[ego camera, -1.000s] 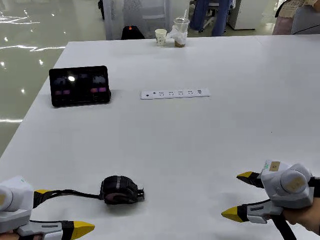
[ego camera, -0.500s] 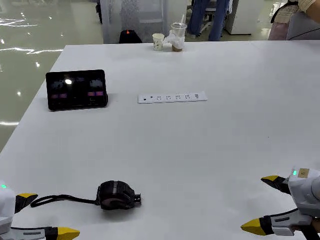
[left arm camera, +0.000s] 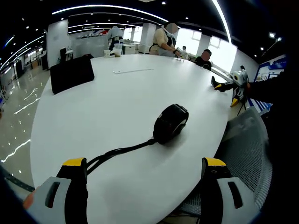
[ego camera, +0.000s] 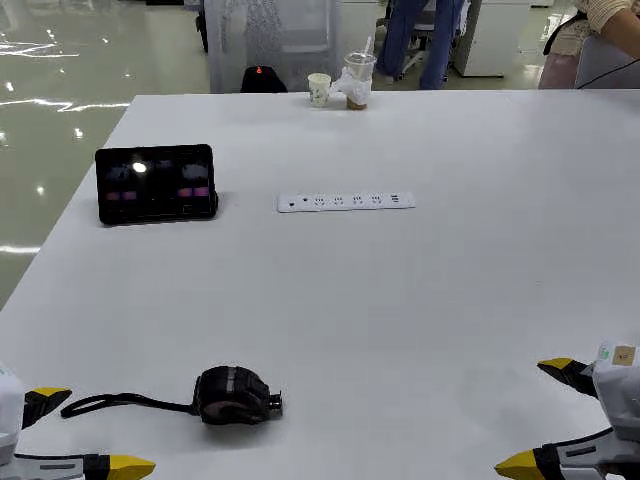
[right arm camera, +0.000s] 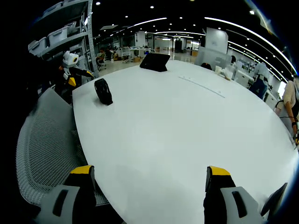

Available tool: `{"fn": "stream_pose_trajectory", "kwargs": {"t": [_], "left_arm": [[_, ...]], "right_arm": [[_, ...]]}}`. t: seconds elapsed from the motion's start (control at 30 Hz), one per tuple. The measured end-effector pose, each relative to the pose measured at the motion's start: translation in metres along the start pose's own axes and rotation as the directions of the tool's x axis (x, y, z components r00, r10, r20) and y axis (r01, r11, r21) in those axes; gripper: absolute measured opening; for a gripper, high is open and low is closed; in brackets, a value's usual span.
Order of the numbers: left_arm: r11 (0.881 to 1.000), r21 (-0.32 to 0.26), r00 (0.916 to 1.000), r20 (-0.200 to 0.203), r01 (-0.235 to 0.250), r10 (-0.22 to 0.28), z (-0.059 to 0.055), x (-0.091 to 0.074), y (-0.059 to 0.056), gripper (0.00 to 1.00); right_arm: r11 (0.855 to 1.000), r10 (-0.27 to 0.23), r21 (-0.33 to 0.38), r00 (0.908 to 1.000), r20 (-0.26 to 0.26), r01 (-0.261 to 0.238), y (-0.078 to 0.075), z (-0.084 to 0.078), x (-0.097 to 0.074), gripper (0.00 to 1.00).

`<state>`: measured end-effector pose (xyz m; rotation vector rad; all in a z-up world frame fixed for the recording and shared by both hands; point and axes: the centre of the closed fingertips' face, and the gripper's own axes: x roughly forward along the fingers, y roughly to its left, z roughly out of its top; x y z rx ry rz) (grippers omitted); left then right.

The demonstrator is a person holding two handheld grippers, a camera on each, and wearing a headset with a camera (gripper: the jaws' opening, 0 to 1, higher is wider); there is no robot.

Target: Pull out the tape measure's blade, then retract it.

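Note:
A black tape measure [ego camera: 235, 395] lies on the white table [ego camera: 400, 290] near its front left, its black wrist strap [ego camera: 120, 403] trailing to the left. The blade is inside the case. My left gripper [ego camera: 90, 430] sits at the bottom left corner, open, its yellow-tipped jaws either side of the strap's end. In the left gripper view the tape measure [left arm camera: 171, 122] lies ahead of the wide-apart jaws, with the strap [left arm camera: 119, 152] running back toward them. My right gripper [ego camera: 545, 415] is open at the bottom right, holding nothing. The right gripper view shows the tape measure [right arm camera: 103, 91] far off at left.
A dark tablet [ego camera: 156, 183] stands at the left of the table. A white power strip [ego camera: 346, 201] lies mid-table. Paper and plastic cups [ego camera: 341, 77] stand at the far edge. People and office furniture are beyond the table.
Both grippers have drawn back toward the table's near edge, away from the tape measure. The head camera has shifted a little. The tape measure has stayed in place.

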<state>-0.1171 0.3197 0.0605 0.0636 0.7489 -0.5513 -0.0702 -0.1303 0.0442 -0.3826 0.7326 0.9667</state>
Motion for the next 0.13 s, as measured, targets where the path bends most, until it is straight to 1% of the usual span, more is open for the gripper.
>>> {"fn": "stream_pose_trajectory", "kwargs": {"t": [0.13], "left_arm": [[1.0, -0.003, 1.0, -0.001, -0.002, 0.002, -0.0005, -0.0004, 0.0005, 0.99]], "right_arm": [[1.0, -0.006, 0.0, 1.0, -0.005, 0.006, -0.0017, -0.0017, -0.0017, 0.99]]}}
